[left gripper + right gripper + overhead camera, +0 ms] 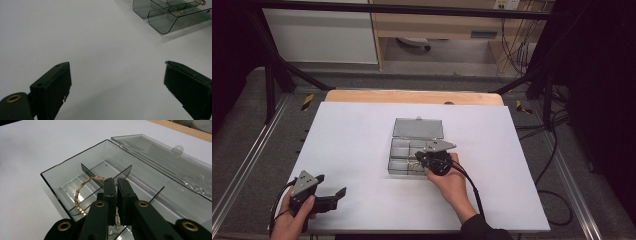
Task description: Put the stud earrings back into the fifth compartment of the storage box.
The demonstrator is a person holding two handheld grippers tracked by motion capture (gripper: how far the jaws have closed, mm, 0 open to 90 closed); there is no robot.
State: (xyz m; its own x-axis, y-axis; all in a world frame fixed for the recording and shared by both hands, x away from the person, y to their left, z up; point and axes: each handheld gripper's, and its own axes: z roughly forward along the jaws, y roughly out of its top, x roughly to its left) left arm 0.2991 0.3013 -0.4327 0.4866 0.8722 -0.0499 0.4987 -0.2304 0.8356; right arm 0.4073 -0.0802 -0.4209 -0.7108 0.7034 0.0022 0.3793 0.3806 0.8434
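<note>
A clear smoky plastic box (398, 159) with dividers lies open at the table's middle, its lid (160, 155) folded flat behind it. A gold chain bracelet (79, 195) hangs over the front-left compartments of the box (62, 167), draped across a divider. My right gripper (115, 181) is shut on the bracelet, which passes between its jaws. From above, that gripper (424, 160) sits over the box's front right part. At the front left corner my left gripper (332, 184) rests open, and its jaws (117, 75) have only bare white table between them. The box (165, 20) and bracelet (201, 2) lie far ahead of it.
The white sheet (362, 135) covers the table, with a wooden strip (412, 96) at its far edge. Black frame bars (277, 65) and cables (557, 150) flank the table. Two hands come in from the near edge.
</note>
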